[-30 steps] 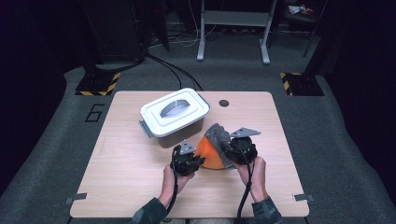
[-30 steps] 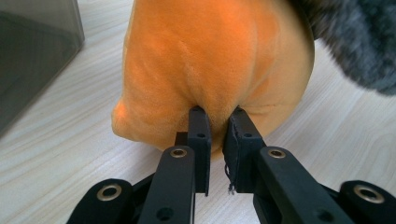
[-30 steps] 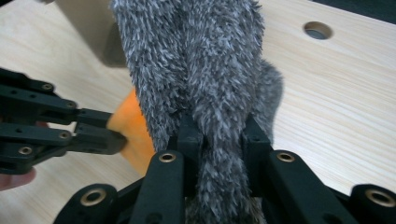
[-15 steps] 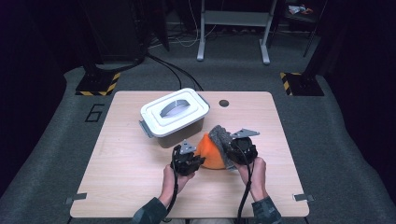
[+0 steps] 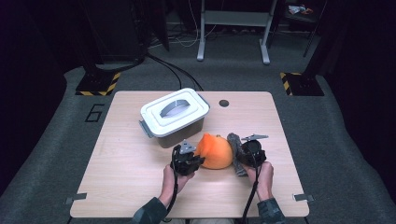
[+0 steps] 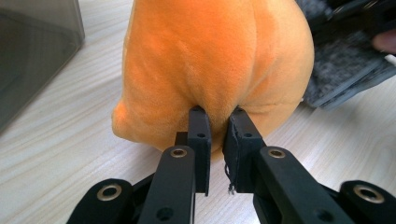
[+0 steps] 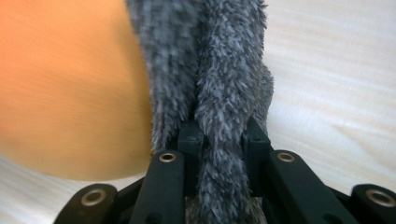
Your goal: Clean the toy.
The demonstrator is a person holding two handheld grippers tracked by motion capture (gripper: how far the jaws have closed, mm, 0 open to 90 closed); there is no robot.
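Partly hidden: grey fabric (image 7: 219, 93) behind orange plush (image 5: 215, 151)

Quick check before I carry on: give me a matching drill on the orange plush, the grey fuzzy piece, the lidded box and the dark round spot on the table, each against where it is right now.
Things:
1. orange plush
2. grey fuzzy piece
3. lidded box
4. dark round spot

Places:
A. far part of the table, right of the box
B. pinched at its near edge by the left gripper
C. clamped in the right gripper
D. behind and left of the plush, lid on

Pairs: 1-B, 2-C, 3-D, 4-A
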